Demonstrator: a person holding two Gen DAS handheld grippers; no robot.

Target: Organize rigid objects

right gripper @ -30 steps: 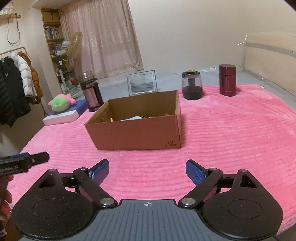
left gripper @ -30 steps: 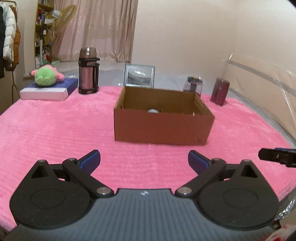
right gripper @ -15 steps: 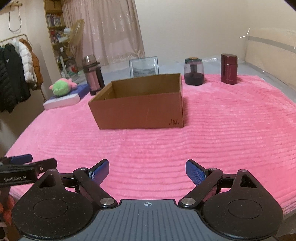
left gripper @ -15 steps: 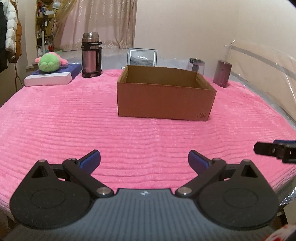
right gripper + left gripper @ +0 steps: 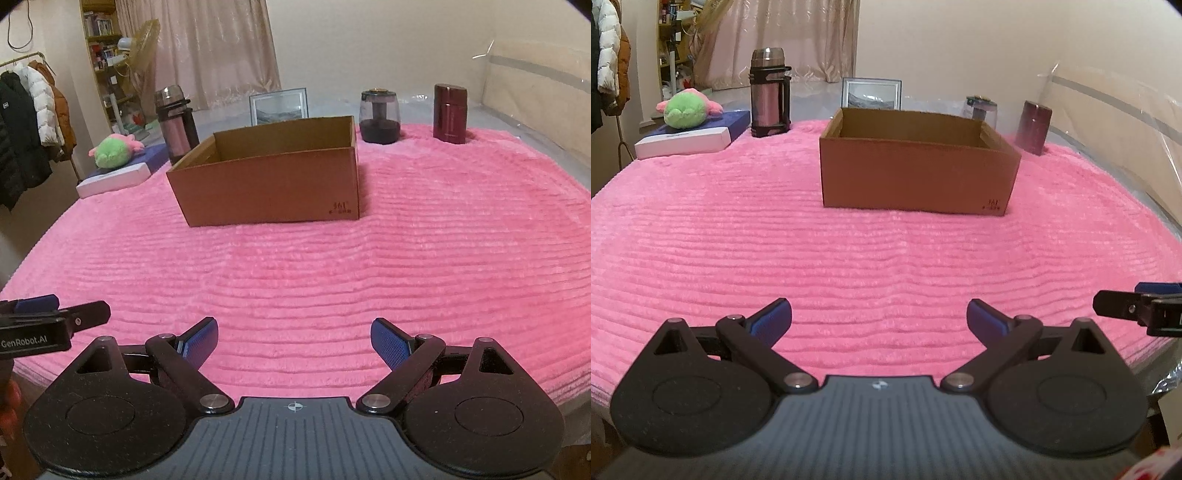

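The left gripper [image 5: 879,319] and the right gripper [image 5: 293,341] hover low and level over the ribbed pink plush blanket [image 5: 849,258], blue-padded fingers spread wide, gripping nothing. At twelve o'clock sits the open brown cardboard box [image 5: 916,173]; the steel flask [image 5: 768,98] stands upright at eleven.

A ribbed, plush pink blanket [image 5: 775,240] covers the surface, its pile soft and matt. The cardboard box [image 5: 916,181] is plain brown, dull paper board. The vacuum flask [image 5: 768,98] has a brushed metal body with black plastic bands. The glass jar [image 5: 380,116] is clear and glossy; the maroon canister [image 5: 450,112] shines smoothly. The plush toy [image 5: 685,112] is fuzzy cloth.
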